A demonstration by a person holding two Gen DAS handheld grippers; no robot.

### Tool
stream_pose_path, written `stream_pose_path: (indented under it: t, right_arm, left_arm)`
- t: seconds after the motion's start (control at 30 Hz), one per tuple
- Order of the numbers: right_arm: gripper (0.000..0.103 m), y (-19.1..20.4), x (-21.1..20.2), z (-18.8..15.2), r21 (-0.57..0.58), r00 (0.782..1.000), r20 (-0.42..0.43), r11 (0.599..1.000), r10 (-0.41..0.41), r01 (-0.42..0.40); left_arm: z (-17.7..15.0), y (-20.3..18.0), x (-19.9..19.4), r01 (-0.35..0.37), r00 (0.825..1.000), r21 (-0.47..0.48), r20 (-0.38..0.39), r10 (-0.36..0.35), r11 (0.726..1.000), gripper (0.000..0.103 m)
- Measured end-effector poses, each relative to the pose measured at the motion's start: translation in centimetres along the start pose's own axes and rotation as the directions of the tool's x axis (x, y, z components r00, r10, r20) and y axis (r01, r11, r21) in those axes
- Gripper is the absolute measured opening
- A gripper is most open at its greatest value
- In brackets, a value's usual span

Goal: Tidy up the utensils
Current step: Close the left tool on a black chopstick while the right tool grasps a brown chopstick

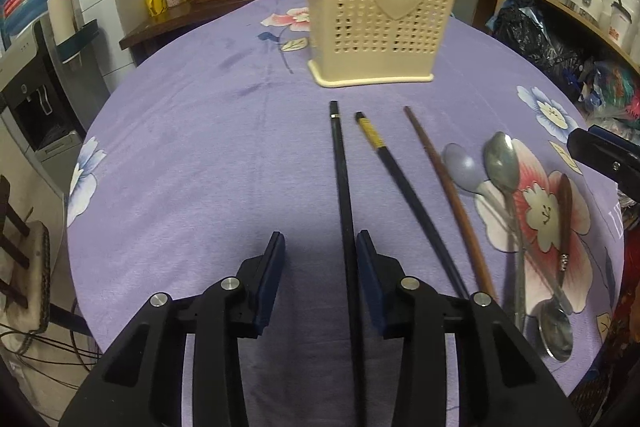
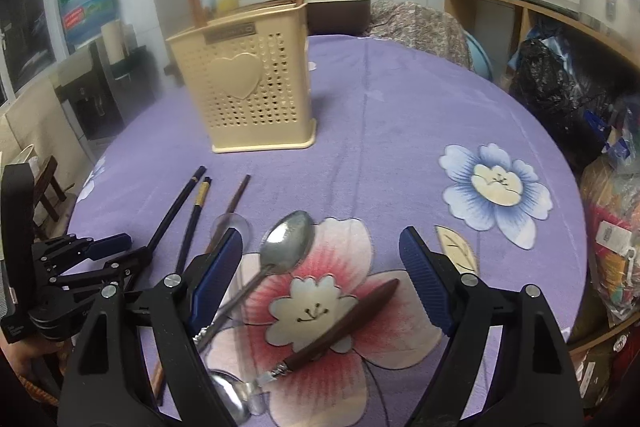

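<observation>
Now my left gripper (image 1: 320, 247), jaws unclenched, straddles a slim, stiff, slippery black chopstick (image 1: 343, 187) before the beige perforated plastic holder (image 1: 380, 7); my right gripper (image 2: 320, 267) gapes empty.

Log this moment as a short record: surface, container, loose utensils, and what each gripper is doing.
surface: purple floral tablecloth
container: beige holder, upright, chopsticks already in it
loose chopsticks: black chopstick, yellow-banded chopstick, brown chopstick, side by side
loose spoons: metal spoon, wooden-handled spoon, pale spoon
left gripper: black chopstick between its jaws, not clamped
right gripper: open above the spoons
</observation>
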State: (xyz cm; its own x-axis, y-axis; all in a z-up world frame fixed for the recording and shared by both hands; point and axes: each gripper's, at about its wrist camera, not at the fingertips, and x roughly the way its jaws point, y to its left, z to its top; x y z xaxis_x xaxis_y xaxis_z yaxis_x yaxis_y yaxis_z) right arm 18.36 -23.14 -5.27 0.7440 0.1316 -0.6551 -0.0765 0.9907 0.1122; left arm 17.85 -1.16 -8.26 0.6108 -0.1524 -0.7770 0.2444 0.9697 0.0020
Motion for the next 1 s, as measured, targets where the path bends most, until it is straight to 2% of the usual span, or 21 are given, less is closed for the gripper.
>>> stream_pose_path:
  t: [0.17,0.37,0.43,0.47,0.53,0.63,0.7,0.77,0.9,1.0]
  right_arm:
    - [0.080,2.1,1.5,0.9,-0.042,0.998,-0.037,0.998,0.043,-0.045]
    - [0.080,3.1,2.5,1.8,-0.055,0.997,-0.063,0.997,0.046,-0.049]
    - [0.080,3.3,2.8,1.9,-0.058,0.996,-0.076,0.997,0.053,-0.057]
    - [0.080,3.4,3.1,2.0,-0.056,0.994,-0.089,0.996,0.059,-0.064]
    - [0.079,3.7,3.8,2.1,-0.053,0.992,-0.108,0.996,0.064,-0.070]
    - [0.072,4.5,5.2,2.4,-0.050,0.985,-0.151,0.995,0.079,-0.087]
    - [0.061,5.5,6.5,2.8,-0.055,0.980,-0.180,0.994,0.085,-0.097]
    - [0.056,6.3,7.8,3.1,-0.060,0.974,-0.207,0.993,0.087,-0.102]
    - [0.041,7.2,10.5,3.7,-0.036,0.965,-0.258,0.997,0.054,-0.065]
    - [0.034,7.5,11.7,3.7,-0.026,0.959,-0.283,0.999,0.029,-0.038]
  left_arm:
    - [1.2,0.1,0.7,0.009,1.000,0.010,-0.014,-0.009,1.000,0.038]
    - [4.5,-0.1,3.3,0.010,0.999,0.062,-0.039,-0.007,0.998,0.038]
    - [5.4,0.2,3.9,0.012,0.999,0.068,-0.046,-0.008,0.998,0.034]
    - [5.6,0.4,4.1,0.008,0.999,0.072,-0.048,-0.005,0.997,0.028]
    - [5.8,1.1,4.1,0.011,0.999,0.065,-0.050,-0.008,0.998,0.023]
    - [5.6,1.8,4.0,0.013,0.999,0.036,-0.046,-0.011,0.999,0.021]
    - [5.4,1.7,3.8,0.009,0.999,0.027,-0.039,-0.008,1.000,0.021]
    - [5.5,1.7,3.8,0.006,0.999,0.010,-0.037,-0.006,1.000,0.021]
    - [5.8,1.9,4.0,0.026,0.999,-0.024,-0.040,-0.027,0.999,0.021]
    - [6.2,2.1,4.3,0.028,0.999,-0.034,-0.037,-0.029,0.999,0.022]
